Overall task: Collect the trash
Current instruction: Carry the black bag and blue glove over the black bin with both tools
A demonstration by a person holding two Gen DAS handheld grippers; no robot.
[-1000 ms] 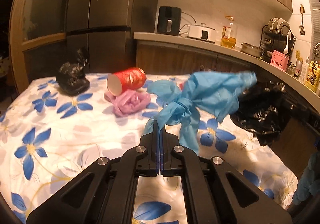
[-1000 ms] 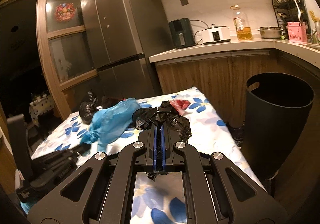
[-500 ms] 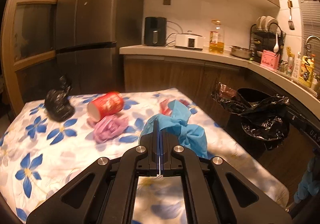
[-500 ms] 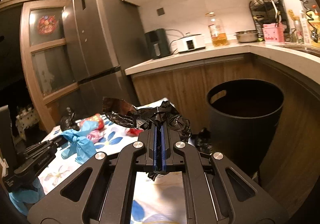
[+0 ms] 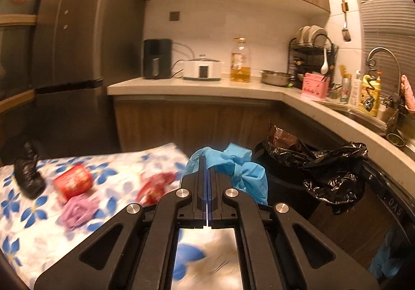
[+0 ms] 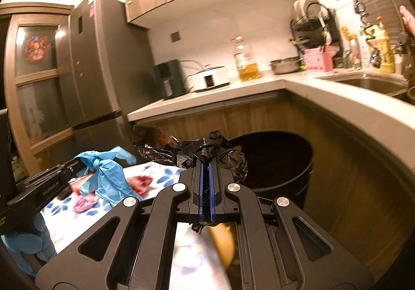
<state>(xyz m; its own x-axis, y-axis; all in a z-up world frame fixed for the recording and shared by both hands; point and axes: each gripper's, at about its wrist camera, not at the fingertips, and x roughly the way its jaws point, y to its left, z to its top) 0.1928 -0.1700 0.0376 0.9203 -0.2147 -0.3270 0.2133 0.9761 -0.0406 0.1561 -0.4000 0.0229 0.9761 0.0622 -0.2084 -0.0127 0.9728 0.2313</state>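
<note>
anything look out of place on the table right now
Yes: loose trash on the floral tablecloth. A red can lies on its side, beside a crumpled purple glove, a knotted black bag and a red wrapper.

- The left gripper [image 5: 207, 160] points slightly downward, its jaws pressed together on a blue glove [image 5: 241, 170].
- The right gripper [image 6: 206, 160] sits to the right of it, tilted slightly down, jaws clamped on crumpled black plastic [image 6: 212, 150].
- A blue-gloved hand [image 6: 23, 243] carries the left gripper.
</note>
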